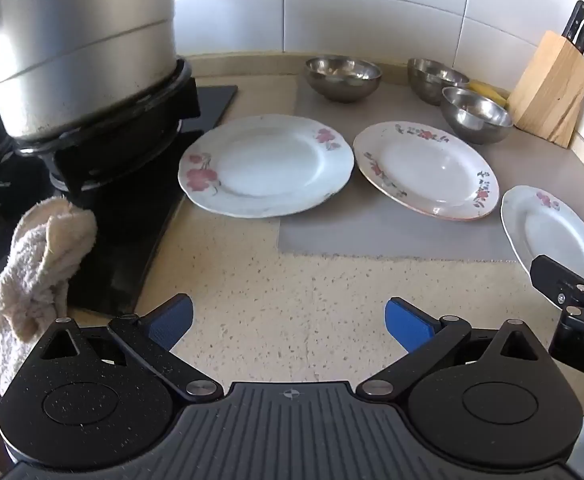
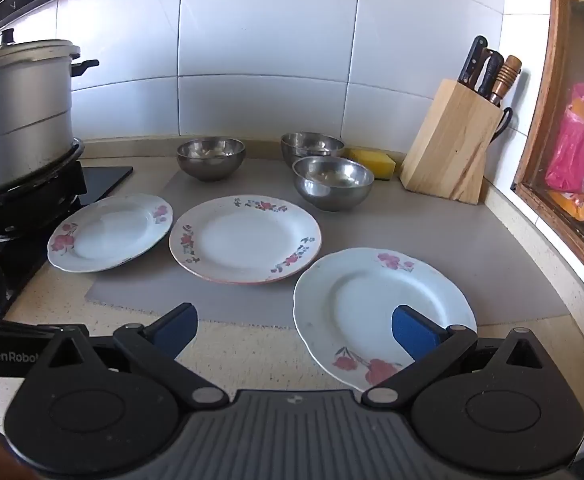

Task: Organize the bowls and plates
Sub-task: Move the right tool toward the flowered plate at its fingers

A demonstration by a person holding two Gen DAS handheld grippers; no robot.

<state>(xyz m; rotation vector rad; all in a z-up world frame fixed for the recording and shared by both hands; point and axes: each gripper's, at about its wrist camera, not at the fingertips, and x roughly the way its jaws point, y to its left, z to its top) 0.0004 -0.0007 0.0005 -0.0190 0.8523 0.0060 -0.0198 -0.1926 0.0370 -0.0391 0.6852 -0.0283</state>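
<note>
While both tools hang over the speckled countertop (image 2: 252, 352) with nothing taken up yet, task judged at its very start. Left gripper (image 1: 290, 322): blue pads spread wide apart, empty, bare counter between them. Right gripper (image 2: 293, 330): likewise spread wide, empty; its right-hand pad overlaps the near white scalloped plate with pink flowers (image 2: 371, 300) in view, contact not determinable. That plate lies straight ahead and slightly right of the right gripper, closest of all tableware, half on the grey mat (image 2: 471, 248); round, so no long axis to align with, only the near rim to approach. Right tool clearly the nearer one; from the left gripper the same plate sits far off to the right. Ahead of the right gripper and a little left: cream round plate with floral rim (image 2: 245, 240), flat on the mat. Further left: second white scalloped plate with pink flowers (image 2: 110, 232), its far edge seemingly propped on the black stove base (image 1: 132, 216); nearest plate to the left gripper, ahead and slightly left. Beyond the plates: three small steel bowls, one alone (image 2: 211, 158), two close together (image 2: 311, 146) (image 2: 333, 182), touching or not unclear. Bowl contents hard to make out, pale reflections or residue. Near plate's rim cut off behind the right gripper's linkage. Likely first move: right gripper onto the near plate's rim.
</note>
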